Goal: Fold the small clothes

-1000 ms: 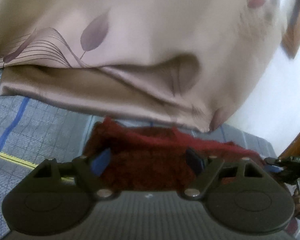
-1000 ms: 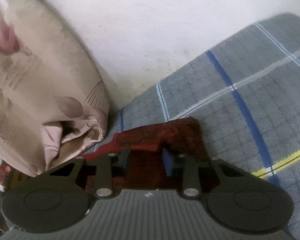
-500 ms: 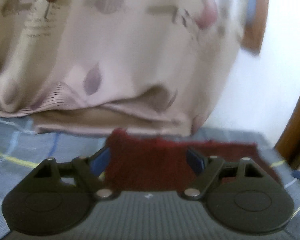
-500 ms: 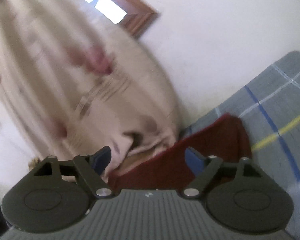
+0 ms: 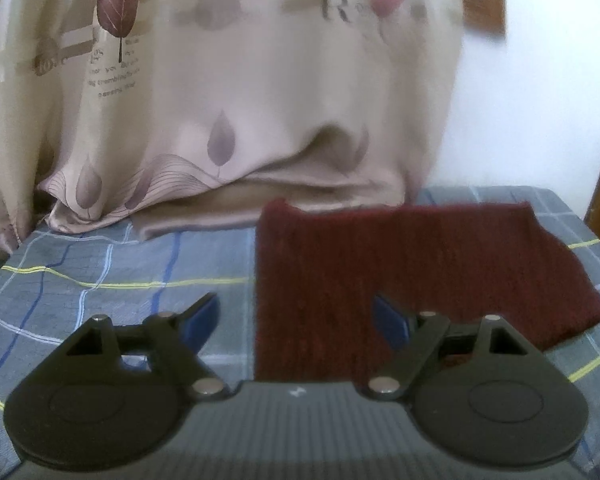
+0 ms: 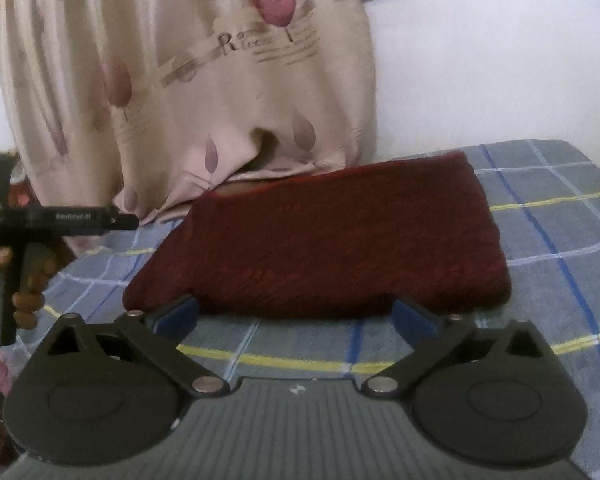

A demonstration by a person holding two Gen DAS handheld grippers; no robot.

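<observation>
In the left wrist view a grey bedsheet (image 5: 112, 264) checked with blue, white and yellow lines covers the surface, and a beige curtain (image 5: 228, 92) printed with leaves and lettering hangs behind it from 10 to 1 o'clock, its hem resting on the sheet; a white wall (image 5: 524, 120) fills 2 o'clock, with brown wood trim at the right edge. The dark red knitted garment (image 5: 412, 264) lies flat and folded from centre toward 3 o'clock, its far edge just short of the curtain hem, and bare sheet lies open toward 9 o'clock. The left gripper (image 5: 296, 318) has its jaws spread wide and grips nothing; its right blue pad overlaps the garment's near edge, the left pad sits over bare sheet. In the right wrist view the same sheet (image 6: 556, 216) runs to a rounded corner at 2 o'clock, below the wall. The garment sits at centre, its far-left corner touching the curtain, with bare sheet at 3 and 6 o'clock. The right gripper (image 6: 296, 316) is wide apart and empty, both pads just short of the garment's near edge. At 9 o'clock a hand (image 6: 24, 280) holds the other gripper's handle.
</observation>
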